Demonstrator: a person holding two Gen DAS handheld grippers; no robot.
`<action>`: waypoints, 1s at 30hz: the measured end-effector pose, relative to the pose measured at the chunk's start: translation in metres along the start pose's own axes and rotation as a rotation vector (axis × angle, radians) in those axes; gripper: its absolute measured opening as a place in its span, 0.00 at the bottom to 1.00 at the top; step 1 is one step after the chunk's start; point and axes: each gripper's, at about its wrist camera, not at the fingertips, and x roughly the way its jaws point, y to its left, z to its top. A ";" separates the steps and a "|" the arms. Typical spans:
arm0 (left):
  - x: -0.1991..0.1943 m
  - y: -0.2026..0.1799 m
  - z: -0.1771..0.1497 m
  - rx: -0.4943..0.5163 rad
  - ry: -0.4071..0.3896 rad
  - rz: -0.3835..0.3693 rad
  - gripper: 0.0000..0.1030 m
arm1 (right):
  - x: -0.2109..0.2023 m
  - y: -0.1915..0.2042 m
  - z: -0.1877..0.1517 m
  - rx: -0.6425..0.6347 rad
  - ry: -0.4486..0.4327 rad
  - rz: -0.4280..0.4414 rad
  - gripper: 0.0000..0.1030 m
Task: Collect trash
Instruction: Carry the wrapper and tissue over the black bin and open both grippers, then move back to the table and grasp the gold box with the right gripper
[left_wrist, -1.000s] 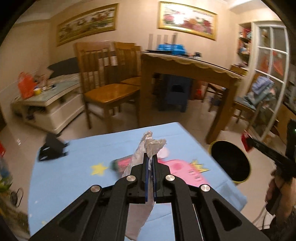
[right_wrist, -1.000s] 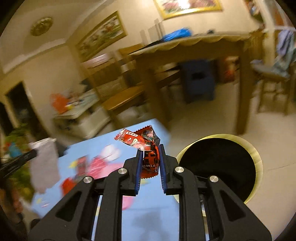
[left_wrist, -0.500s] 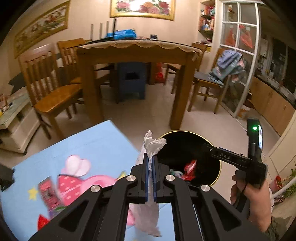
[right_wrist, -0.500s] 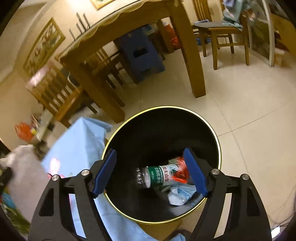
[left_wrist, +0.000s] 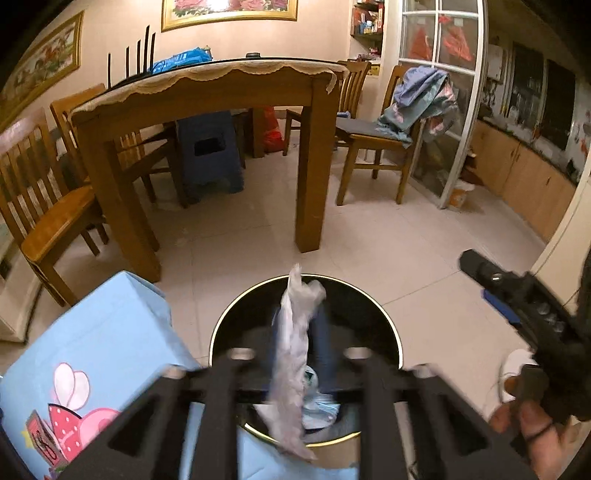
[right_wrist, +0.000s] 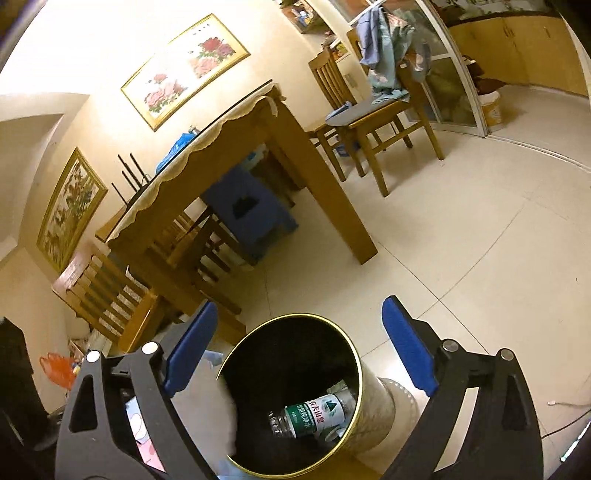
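Note:
A round black trash bin (left_wrist: 388, 325) with a gold rim stands on the floor beside the small blue-clothed table (left_wrist: 110, 332). My left gripper (left_wrist: 297, 332) is over the bin, its jaws blurred and parted, with a crumpled white tissue (left_wrist: 293, 354) hanging loose between them. My right gripper (right_wrist: 299, 354) is open and empty above the bin (right_wrist: 354, 365). A plastic bottle (right_wrist: 314, 415) with a green label lies inside. The right gripper also shows in the left wrist view (left_wrist: 495, 291).
A wooden dining table (left_wrist: 207, 88) with chairs and a blue stool (left_wrist: 210, 155) stands beyond the bin. A chair with clothes (left_wrist: 421, 99) is by the glass door. A red wrapper (left_wrist: 44, 435) lies on the blue cloth.
My left gripper moved right over the bin and its jaws parted around the tissue. My right gripper stayed open and drew back from the bin.

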 end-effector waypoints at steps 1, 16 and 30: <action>0.000 -0.003 -0.001 0.012 -0.014 0.026 0.52 | 0.000 -0.003 0.002 0.003 0.002 -0.001 0.87; -0.057 0.041 -0.041 -0.009 -0.055 0.181 0.94 | 0.019 0.053 -0.024 -0.193 0.070 0.006 0.90; -0.208 0.225 -0.224 -0.272 -0.041 0.630 0.94 | 0.008 0.249 -0.214 -0.862 0.455 0.476 0.88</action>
